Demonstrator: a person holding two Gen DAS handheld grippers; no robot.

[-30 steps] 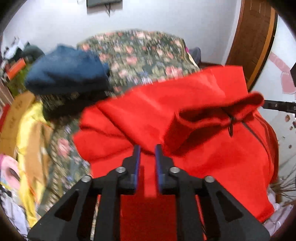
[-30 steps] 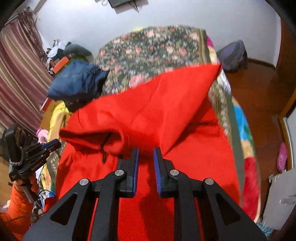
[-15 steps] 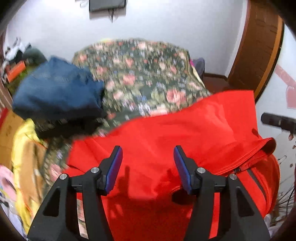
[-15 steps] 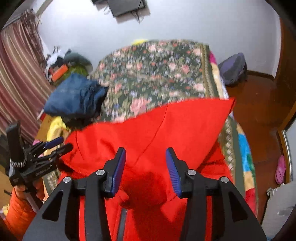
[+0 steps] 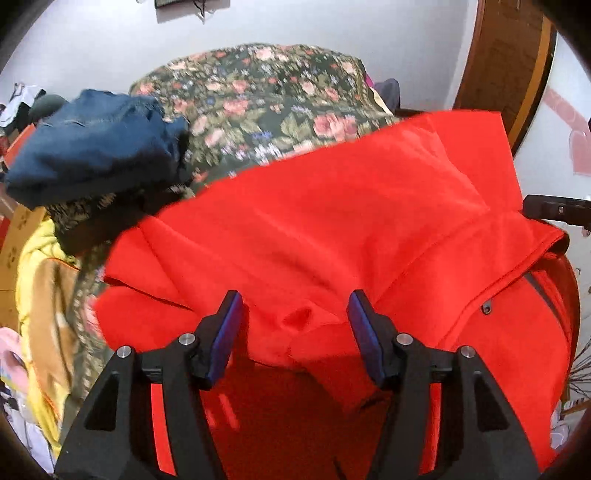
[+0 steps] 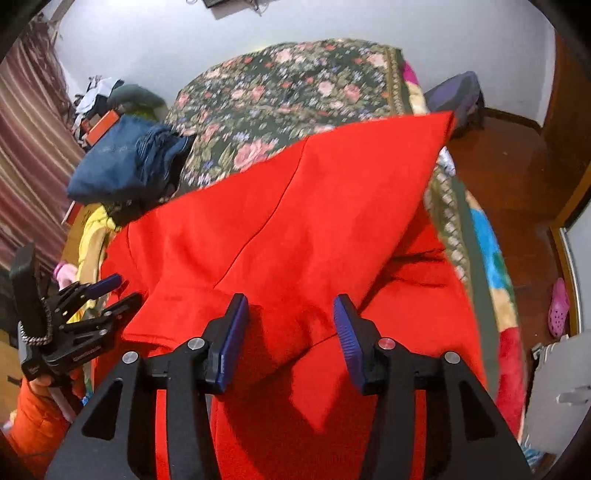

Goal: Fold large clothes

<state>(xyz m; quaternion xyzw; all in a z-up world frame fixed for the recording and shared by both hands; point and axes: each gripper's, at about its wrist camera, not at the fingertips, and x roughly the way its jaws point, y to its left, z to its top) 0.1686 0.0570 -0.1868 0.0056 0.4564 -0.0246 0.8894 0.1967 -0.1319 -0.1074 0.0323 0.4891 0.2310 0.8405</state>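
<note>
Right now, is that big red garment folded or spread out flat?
Partly folded: one layer of the red garment lies doubled over its lower part, ending in a corner near the bed edge. Both sets of jaws stand open.

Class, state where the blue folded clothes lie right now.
In both views, the blue clothes sit left on the flowery bedspread, just beyond the red jacket.

The jacket (image 5: 332,229) lies spread on the near part of the bed (image 5: 266,96), one layer folded over another. Behind it the bedspread (image 6: 295,96) runs back to the wall (image 6: 332,22). A pile of folded clothes (image 6: 125,162) sits on the bed's left side, behind the jacket's left edge. The left claw (image 6: 110,291) is at the jacket's left edge, the right claw (image 6: 288,328) over its near middle. A slipper (image 6: 558,308) lies on the floor right of the bed.
</note>
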